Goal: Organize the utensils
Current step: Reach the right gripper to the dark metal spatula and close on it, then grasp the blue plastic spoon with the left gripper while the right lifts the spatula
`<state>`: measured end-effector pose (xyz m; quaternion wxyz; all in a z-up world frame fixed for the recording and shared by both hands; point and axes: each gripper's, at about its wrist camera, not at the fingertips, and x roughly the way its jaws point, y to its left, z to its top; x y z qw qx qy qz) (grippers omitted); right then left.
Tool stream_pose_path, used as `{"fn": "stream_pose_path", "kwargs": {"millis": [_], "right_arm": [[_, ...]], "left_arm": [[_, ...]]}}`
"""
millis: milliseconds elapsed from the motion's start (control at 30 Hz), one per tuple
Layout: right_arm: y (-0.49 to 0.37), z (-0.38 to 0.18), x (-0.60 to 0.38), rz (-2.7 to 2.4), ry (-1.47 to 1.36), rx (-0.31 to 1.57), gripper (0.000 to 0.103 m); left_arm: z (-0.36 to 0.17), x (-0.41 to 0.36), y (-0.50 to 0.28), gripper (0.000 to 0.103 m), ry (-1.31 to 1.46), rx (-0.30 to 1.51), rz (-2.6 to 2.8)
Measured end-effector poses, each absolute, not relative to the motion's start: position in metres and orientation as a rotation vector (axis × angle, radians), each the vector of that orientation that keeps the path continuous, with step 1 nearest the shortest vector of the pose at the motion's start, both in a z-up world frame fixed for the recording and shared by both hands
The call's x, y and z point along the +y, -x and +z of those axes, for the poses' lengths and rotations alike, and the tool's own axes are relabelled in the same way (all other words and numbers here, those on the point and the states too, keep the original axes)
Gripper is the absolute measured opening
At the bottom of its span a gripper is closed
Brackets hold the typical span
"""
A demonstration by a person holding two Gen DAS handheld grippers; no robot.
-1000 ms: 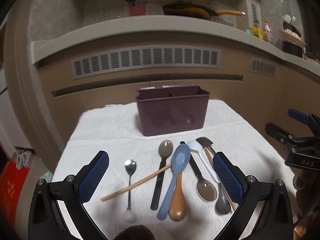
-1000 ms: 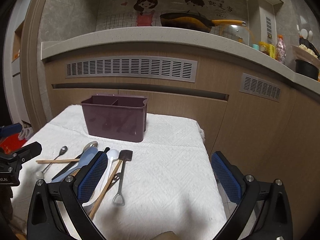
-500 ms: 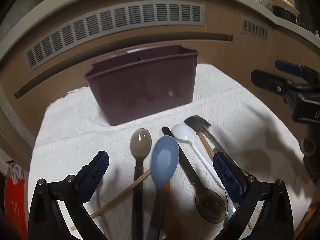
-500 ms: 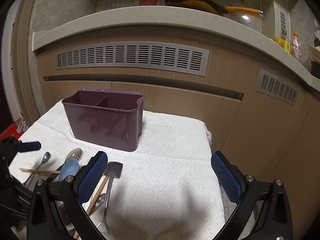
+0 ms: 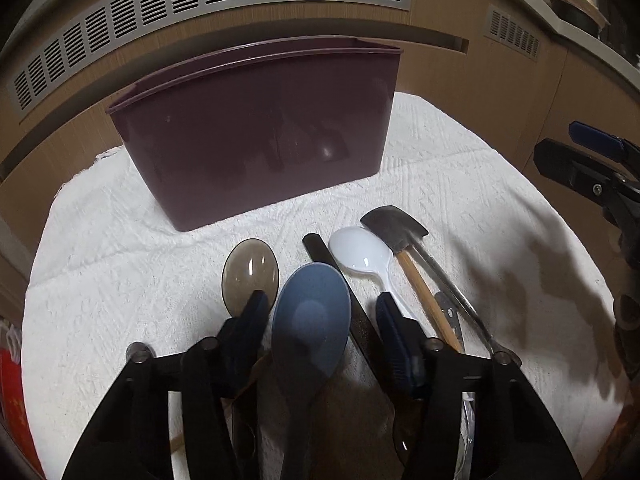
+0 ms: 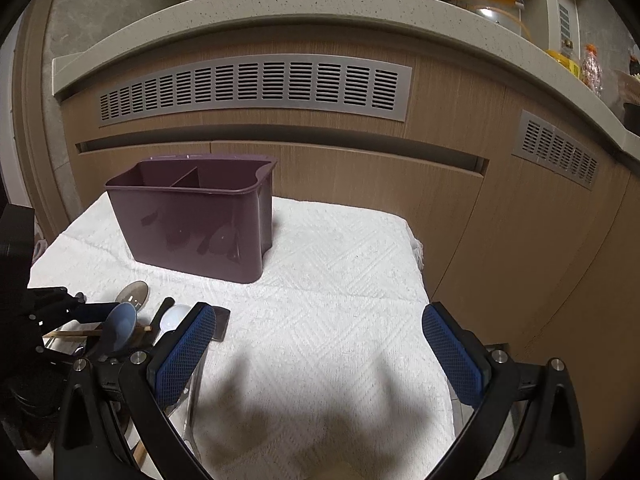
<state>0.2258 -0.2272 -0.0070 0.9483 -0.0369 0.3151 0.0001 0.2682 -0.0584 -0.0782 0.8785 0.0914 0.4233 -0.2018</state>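
Blue plastic spoon point(image 5: 310, 320) lies just before maroon two-compartment plastic caddy point(image 5: 256, 136), w/ other utensils. Left gripper point(image 5: 318, 312) closing around it, pads not yet pressing; right gripper point(image 6: 320, 344) spread, empty. Pickup step; next: clamp, lift, drop into caddy.

The blue plastic spoon point(image 5: 310, 316) has its handle hidden below the left gripper point(image 5: 320, 332), whose closing fingers point(image 5: 250, 320) blur. The tall maroon plastic caddy point(image 5: 256, 128) hides its compartments in the left wrist view.

Spoons point(image 5: 310, 316) on cloth point(image 5: 120, 280), before holder point(image 5: 256, 132)
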Motion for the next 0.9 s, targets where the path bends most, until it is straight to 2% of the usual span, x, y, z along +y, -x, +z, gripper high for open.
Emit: {"fn": "stream_pose_path", "kwargs": {"millis": [33,200,533,567,600,667,767,900], "right_arm": [[-0.226,-0.007,-0.227,-0.002,0.073,0.645,0.103],[-0.227,-0.008,-0.223,0.010,0.065,0.672,0.103],[-0.234,-0.017,-0.191,0.100,0.094,0.753,0.100],[-0.237,-0.020,-0.186,0.111,0.097,0.775,0.089],[-0.241,-0.023,-0.181,0.126,0.102,0.801,0.071],[-0.249,-0.032,-0.171,0.164,0.111,0.853,0.053],[-0.261,-0.045,-0.159,0.173,0.122,0.901,0.042],[-0.277,-0.058,-0.151,0.138,0.117,0.933,0.038]], "left_arm": [[-0.078,-0.057,-0.268,0.036,-0.179,0.891,-0.435],[-0.066,-0.043,-0.262,0.036,-0.111,0.847,-0.435],[0.007,0.014,-0.219,0.033,-0.009,0.588,-0.275],[0.012,0.021,-0.215,0.032,-0.004,0.570,-0.255],[0.015,0.027,-0.213,0.031,0.005,0.558,-0.244],[0.021,0.039,-0.212,0.029,0.032,0.548,-0.233],[0.024,0.052,-0.211,0.029,0.068,0.522,-0.226],[0.024,0.067,-0.208,0.029,0.093,0.514,-0.236]]}}
